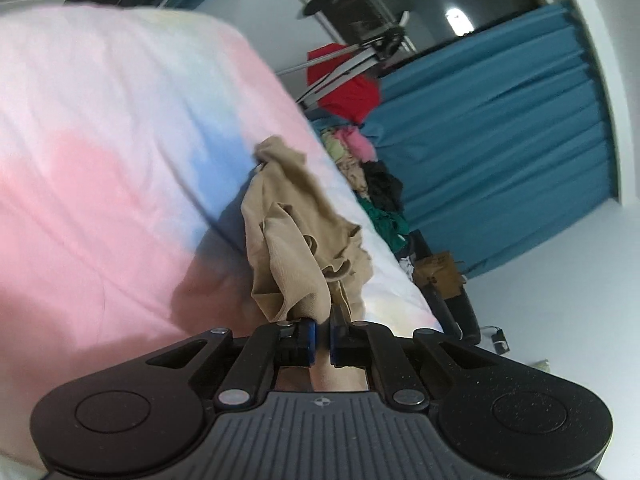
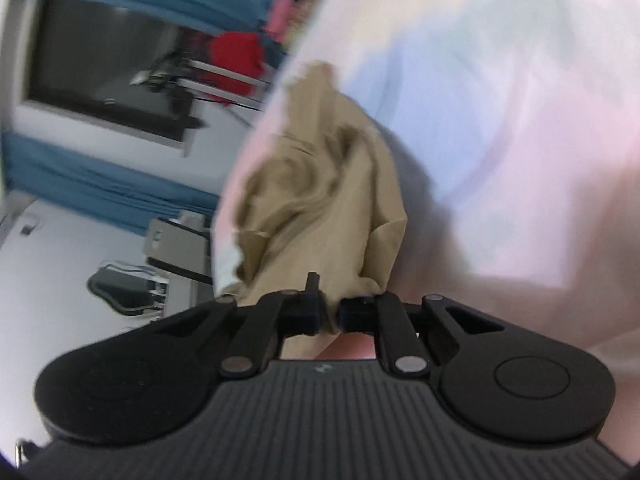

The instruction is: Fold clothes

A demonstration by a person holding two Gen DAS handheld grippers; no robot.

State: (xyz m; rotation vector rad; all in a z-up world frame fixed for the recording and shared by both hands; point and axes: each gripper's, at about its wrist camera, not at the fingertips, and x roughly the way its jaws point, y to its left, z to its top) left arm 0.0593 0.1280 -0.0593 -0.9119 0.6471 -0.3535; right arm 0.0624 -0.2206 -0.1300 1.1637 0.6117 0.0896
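Both grippers, left and right, are clamped on a crumpled beige knit garment lifted over the pastel tie-dye bedsheet. Spreading appears under way; next, likely, pulling it flat before folding.

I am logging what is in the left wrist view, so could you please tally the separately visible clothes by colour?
Tan: 1, the tan garment on the bedsheet, held by both the left gripper and the right gripper
Red: 1, the red garment
Pink: 1, the pink cloth
Black: 1, the black cloth
Green: 1, the green cloth
Total: 5
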